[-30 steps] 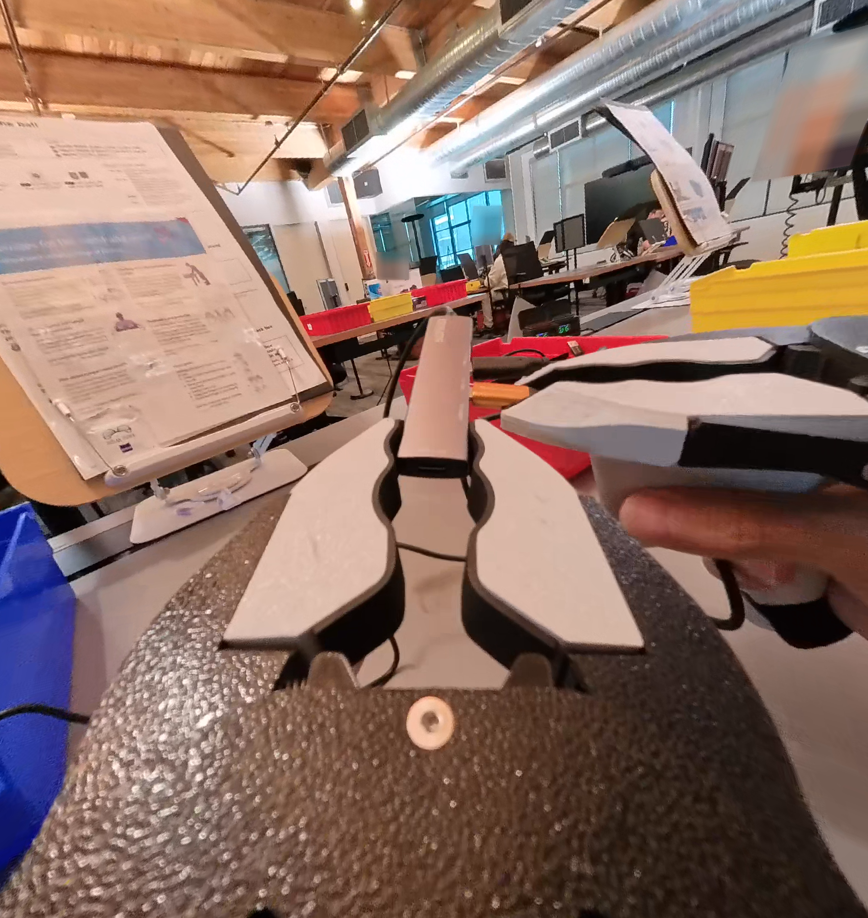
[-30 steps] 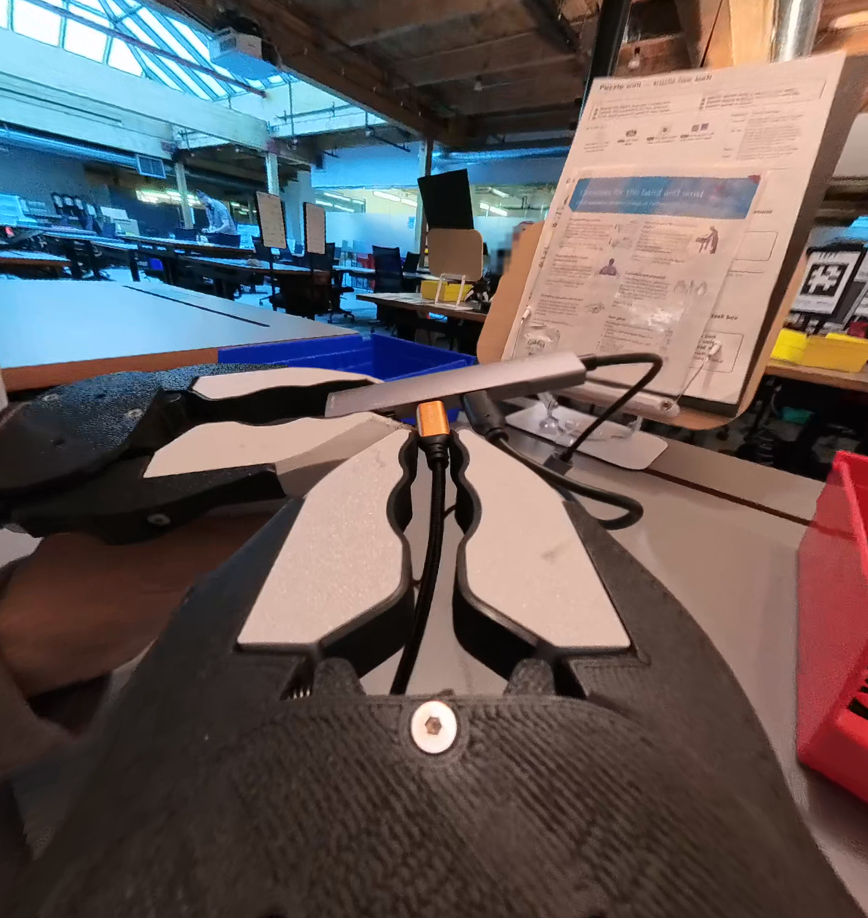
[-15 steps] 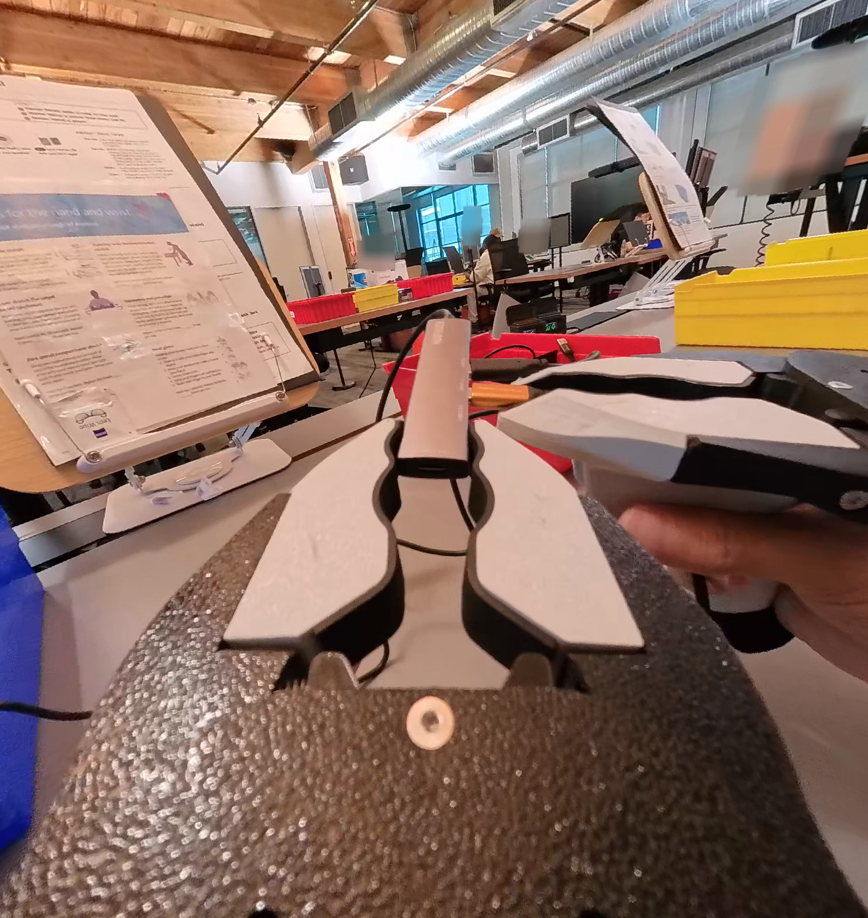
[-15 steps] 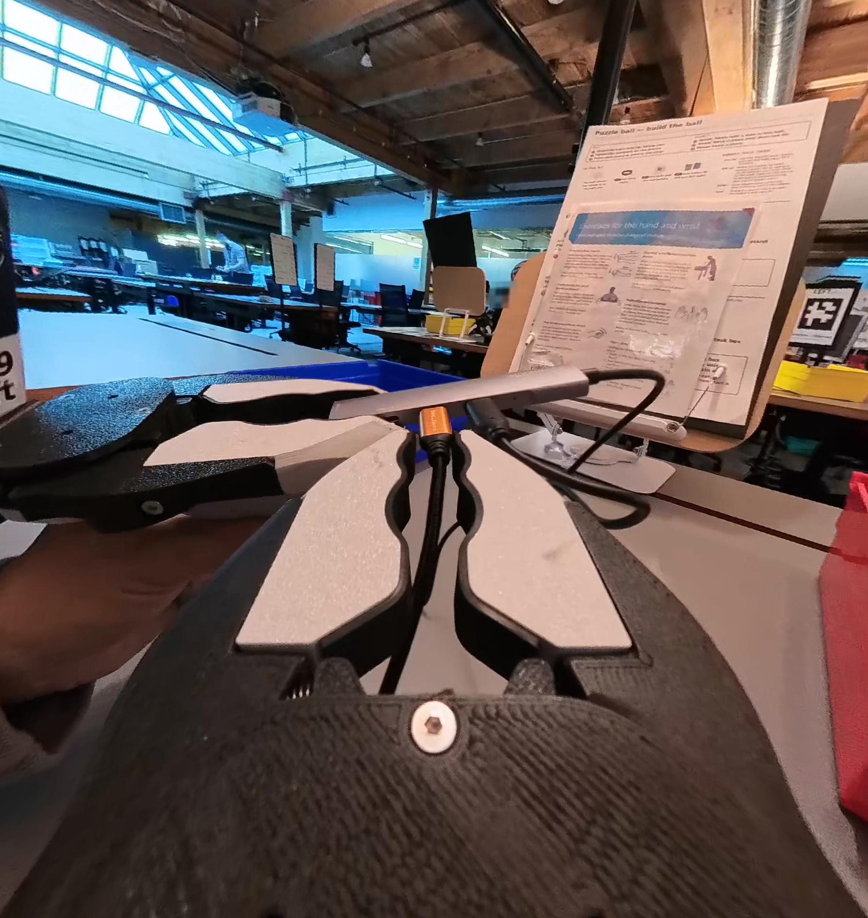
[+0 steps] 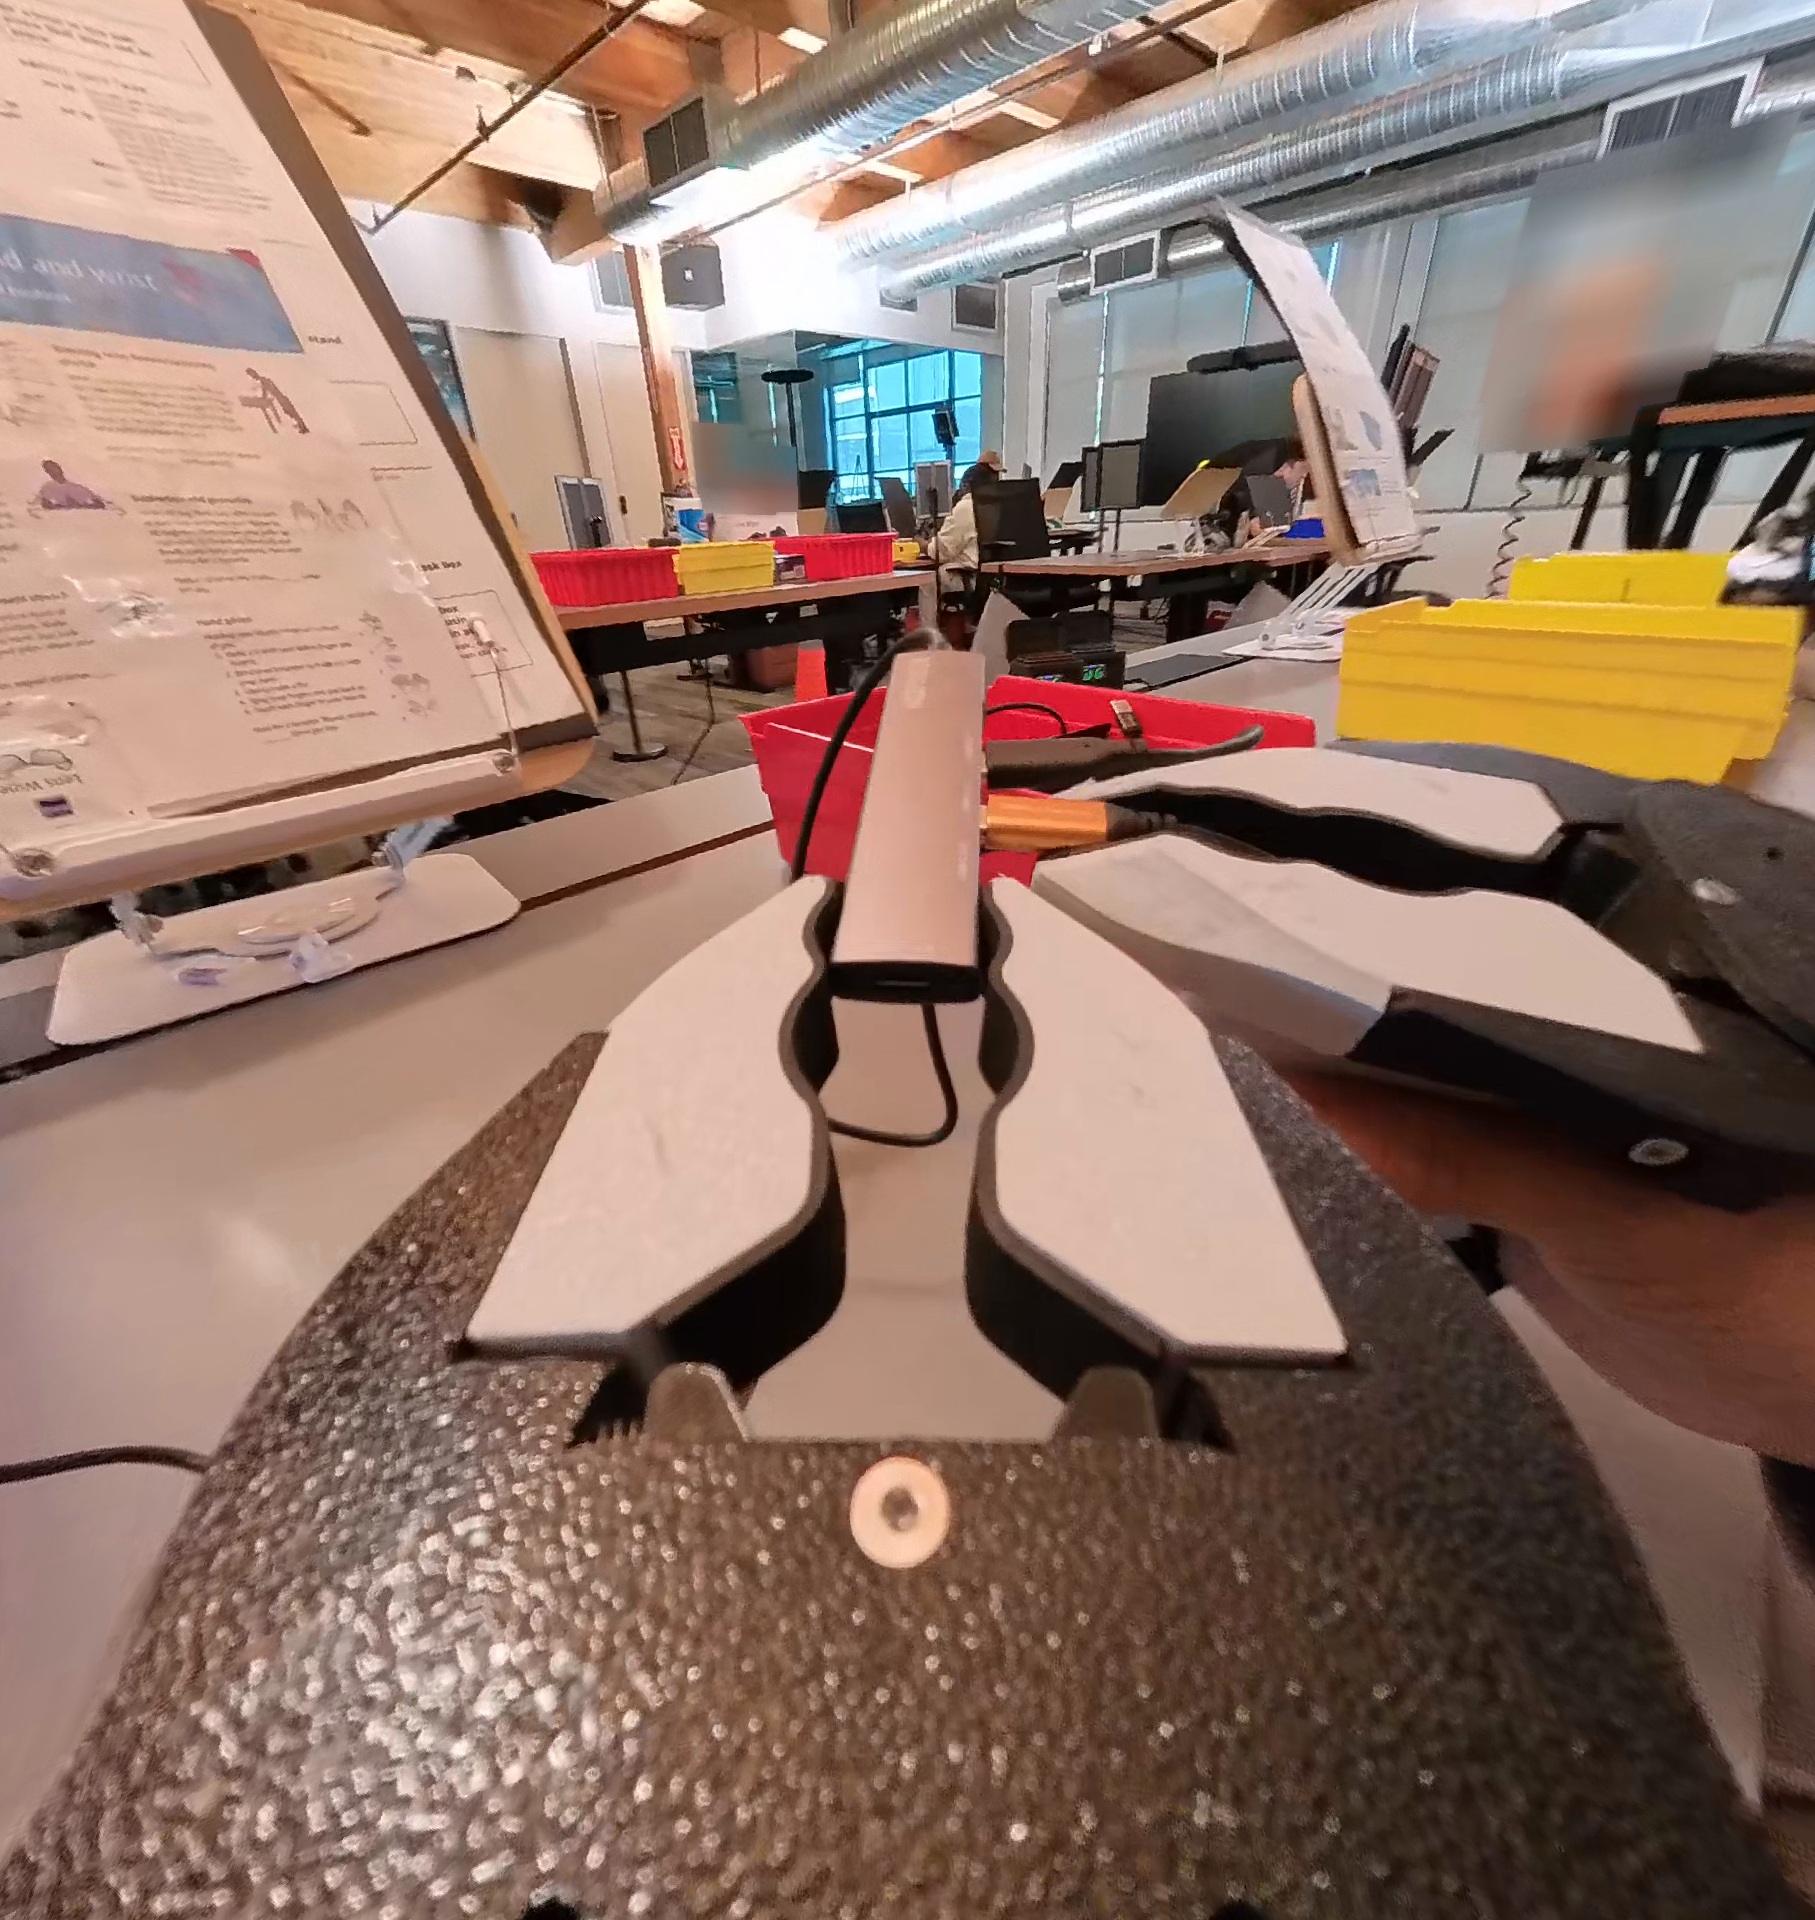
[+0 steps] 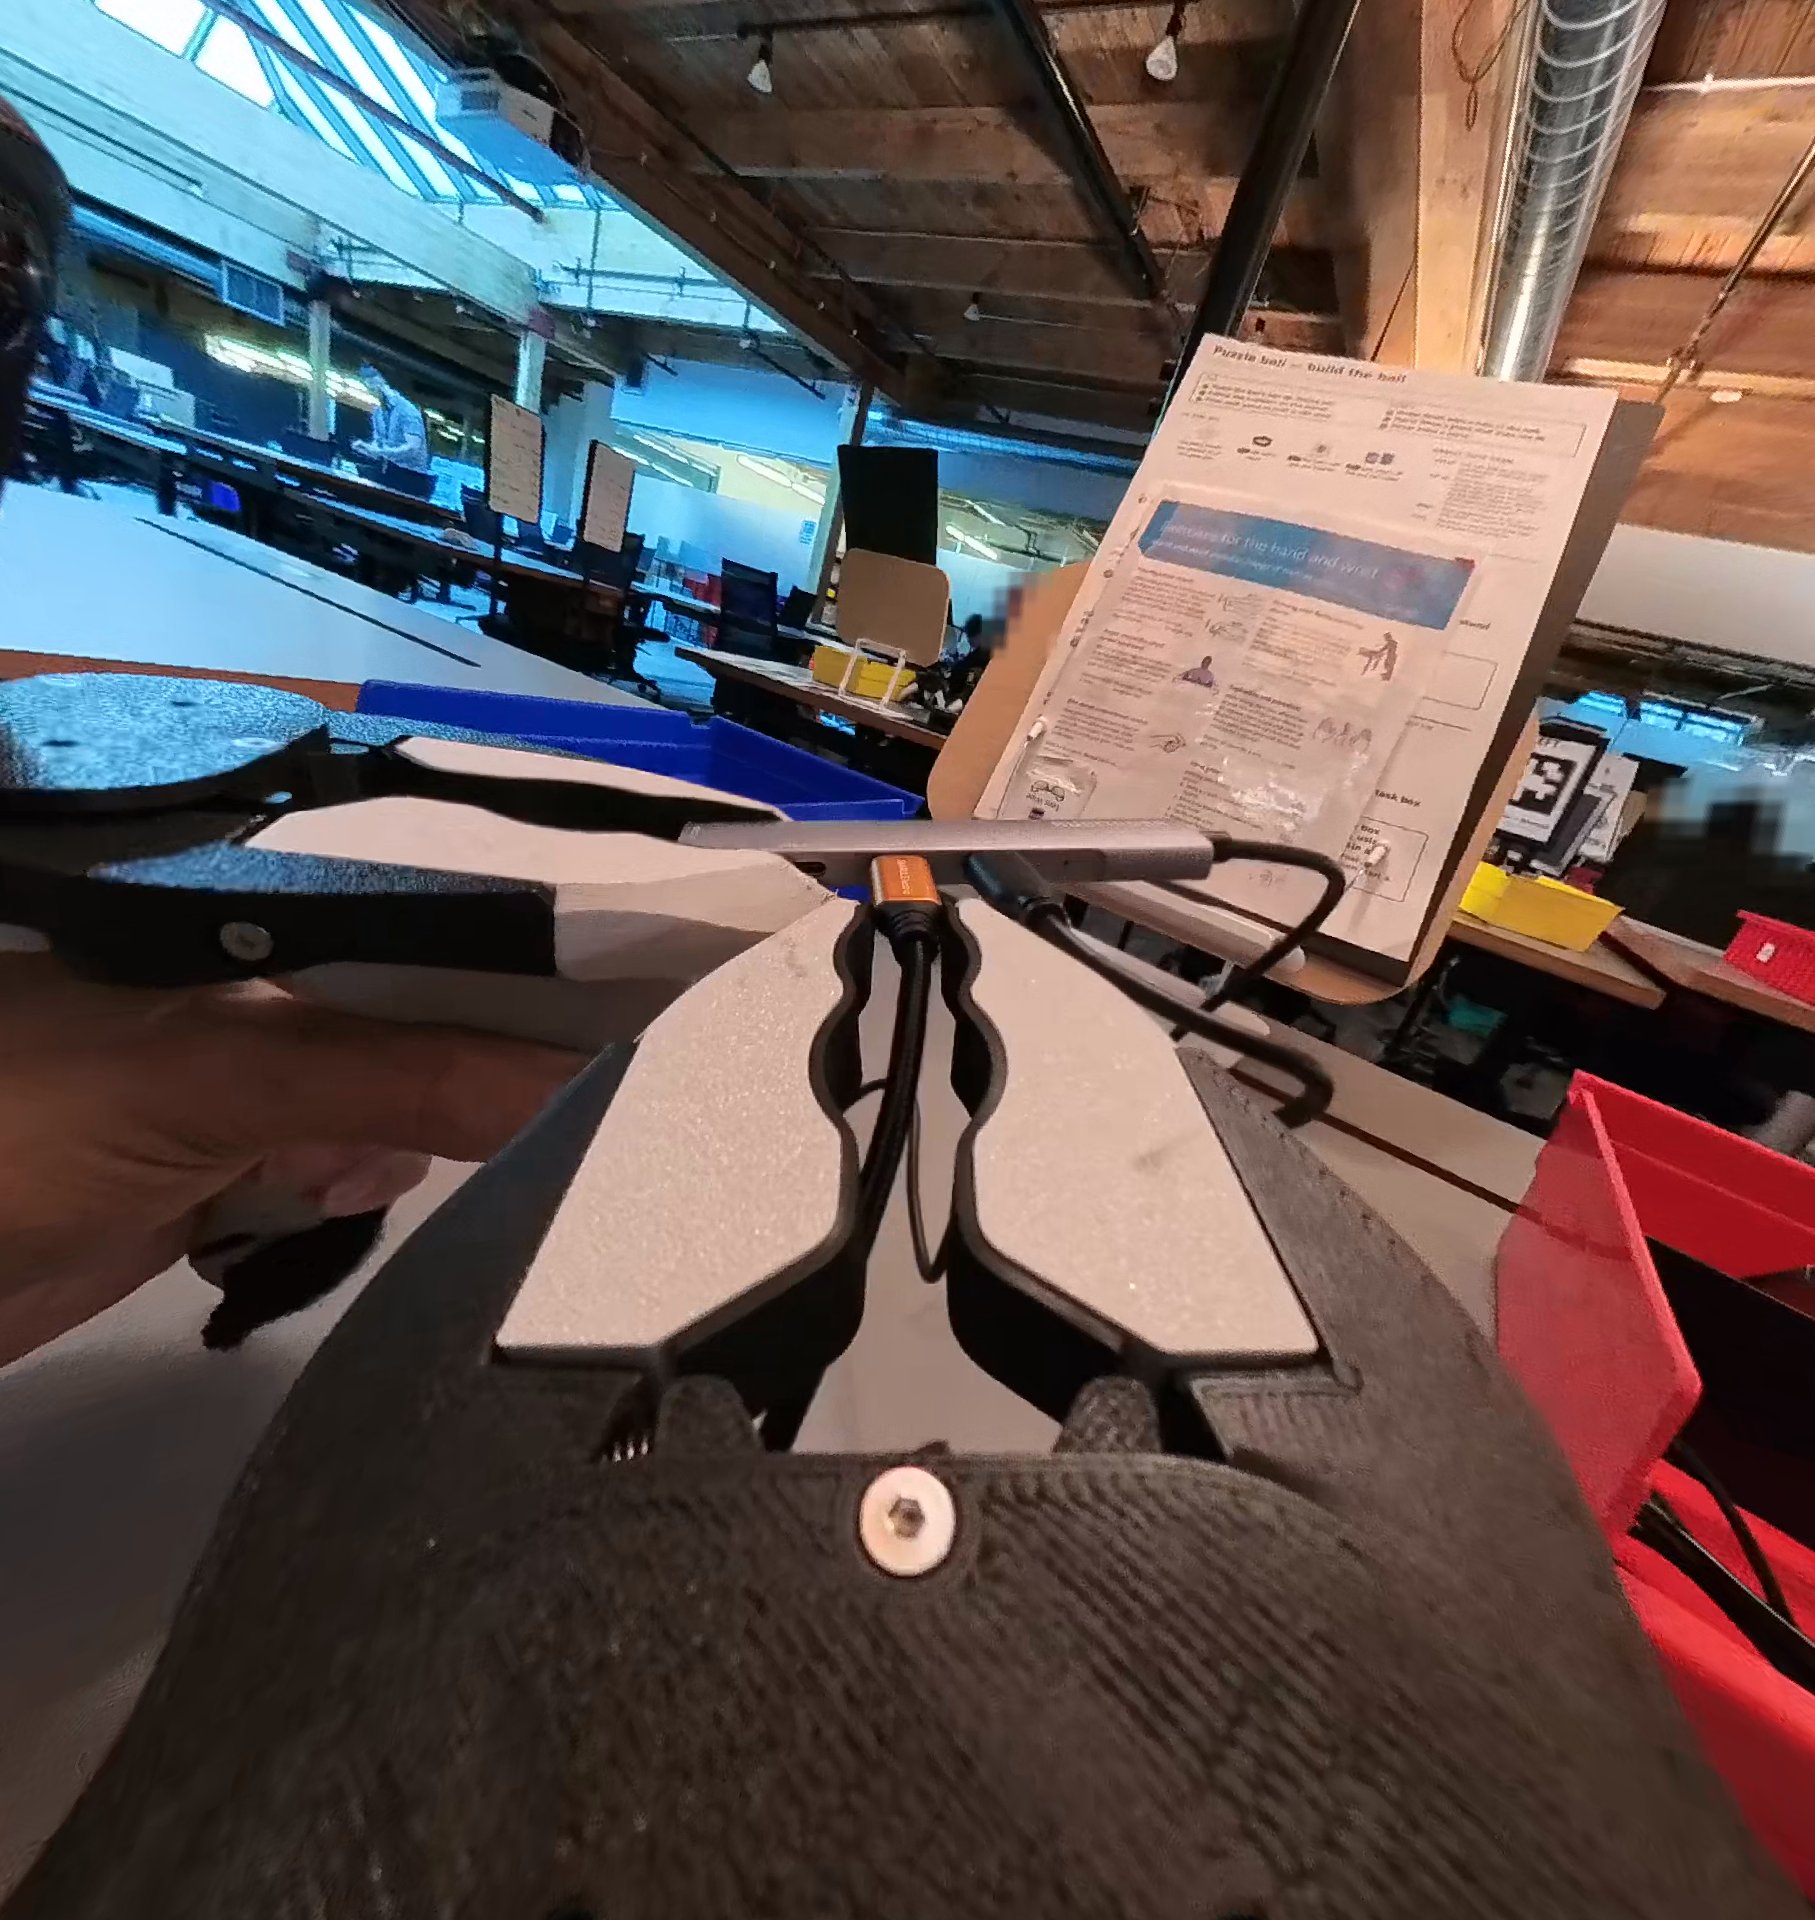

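Observation:
My left gripper point(image 5: 905, 914) is shut on the near end of a slim grey hub point(image 5: 918, 821) and holds it above the grey table point(image 5: 207, 1164). My right gripper point(image 6: 901, 914) is shut on an orange-collared plug point(image 6: 898, 883) with a black cable. The plug sits in the side of the hub point(image 6: 944, 836). In the left wrist view the right gripper point(image 5: 1048, 831) comes in from the right with the orange plug point(image 5: 1038, 821) against the hub. A second black plug point(image 6: 1007, 883) and a black cord point(image 6: 1287, 914) hang from the hub.
A paper sheet on a wooden stand point(image 5: 207, 499) stands at the left; it also shows in the right wrist view point(image 6: 1329, 665). A red bin point(image 5: 830, 779) sits behind the hub, shown at the right edge point(image 6: 1661, 1299). Yellow bins point(image 5: 1557, 675), a blue bin point(image 6: 674, 748). The grippers are tip to tip, or close to it.
Both grippers have risen and tilted together with the hub and plug still held. The stand has shifted left in the left wrist view. The red bin shows more in the right wrist view.

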### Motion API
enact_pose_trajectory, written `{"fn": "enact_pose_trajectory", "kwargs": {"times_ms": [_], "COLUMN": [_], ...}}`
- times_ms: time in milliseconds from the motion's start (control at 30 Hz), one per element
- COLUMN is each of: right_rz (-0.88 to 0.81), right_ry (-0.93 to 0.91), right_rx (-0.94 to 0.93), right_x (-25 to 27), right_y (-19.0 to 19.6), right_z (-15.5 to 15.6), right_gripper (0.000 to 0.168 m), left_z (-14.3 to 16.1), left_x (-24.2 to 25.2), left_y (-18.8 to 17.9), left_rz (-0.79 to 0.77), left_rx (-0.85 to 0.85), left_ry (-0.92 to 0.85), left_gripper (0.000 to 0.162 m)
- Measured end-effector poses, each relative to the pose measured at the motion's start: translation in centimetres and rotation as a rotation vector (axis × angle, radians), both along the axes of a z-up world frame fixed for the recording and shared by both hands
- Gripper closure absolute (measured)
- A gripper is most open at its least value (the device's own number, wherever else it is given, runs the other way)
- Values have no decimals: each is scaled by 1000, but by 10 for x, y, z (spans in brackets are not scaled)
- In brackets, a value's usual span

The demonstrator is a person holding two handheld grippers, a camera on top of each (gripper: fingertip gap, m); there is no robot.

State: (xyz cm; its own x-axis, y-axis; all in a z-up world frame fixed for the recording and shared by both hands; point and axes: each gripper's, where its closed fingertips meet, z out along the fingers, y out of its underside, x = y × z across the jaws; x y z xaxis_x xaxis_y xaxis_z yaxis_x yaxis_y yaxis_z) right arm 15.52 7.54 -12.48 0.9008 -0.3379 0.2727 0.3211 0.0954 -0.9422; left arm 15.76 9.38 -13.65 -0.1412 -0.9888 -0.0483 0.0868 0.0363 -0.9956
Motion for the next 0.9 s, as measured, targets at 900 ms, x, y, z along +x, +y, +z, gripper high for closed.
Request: {"fn": "enact_pose_trajectory", "kwargs": {"times_ms": [900], "right_rz": [-23], "right_ry": [-51], "right_rx": [57], "right_x": [0], "right_y": [-3], "right_z": [1], "right_gripper": [154], "left_z": [-5], "left_x": [3], "left_y": [-2], "left_rz": [-41], "left_rx": [-105], "left_ry": [40], "left_gripper": [138]}}
